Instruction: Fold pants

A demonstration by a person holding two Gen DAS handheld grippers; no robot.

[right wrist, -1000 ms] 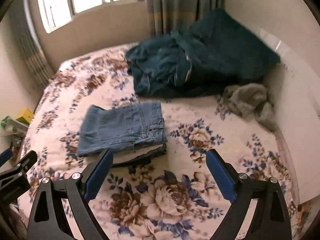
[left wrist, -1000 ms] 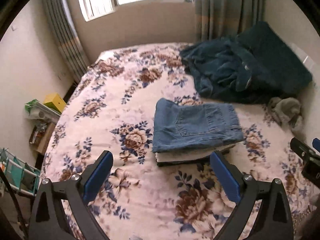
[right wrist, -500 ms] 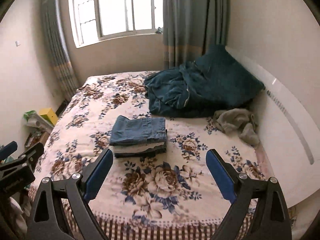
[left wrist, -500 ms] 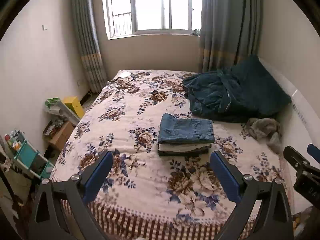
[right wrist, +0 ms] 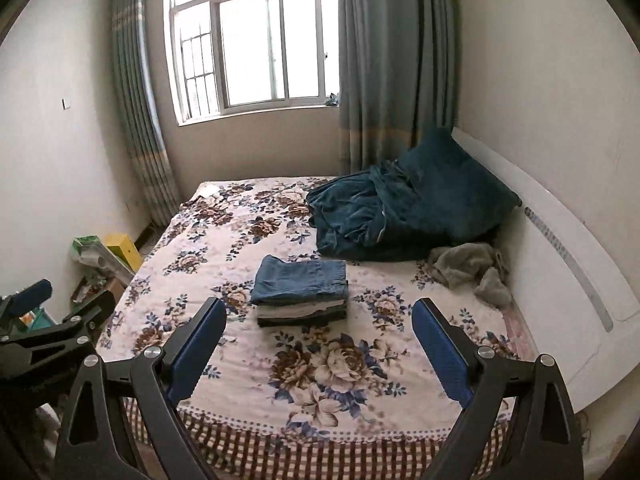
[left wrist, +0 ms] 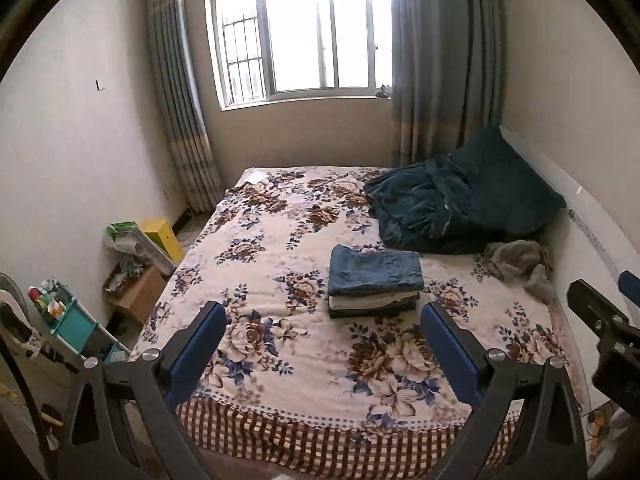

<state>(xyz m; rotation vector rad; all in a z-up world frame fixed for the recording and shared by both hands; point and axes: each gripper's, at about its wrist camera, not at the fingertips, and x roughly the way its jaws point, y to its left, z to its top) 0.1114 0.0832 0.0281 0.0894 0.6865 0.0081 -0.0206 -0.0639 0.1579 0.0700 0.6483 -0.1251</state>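
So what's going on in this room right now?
Nobody is handling anything right now. A person holds the left gripper and the right gripper open and empty, back from the foot of the bed. Folded jeans top a neat stack of clothes in the middle, so the folding looks done.

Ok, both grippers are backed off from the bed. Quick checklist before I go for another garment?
1. Left gripper open and empty: ok.
2. Right gripper open and empty: ok.
3. Folded jeans sit flat on top of the stack: ok.
4. Stack square, nothing trailing: ok.
5. Next pants to fold: cannot tell; only a grey garment and a dark teal blanket lie crumpled near the headboard.
6. Floral bedspread free in front of the stack: ok.
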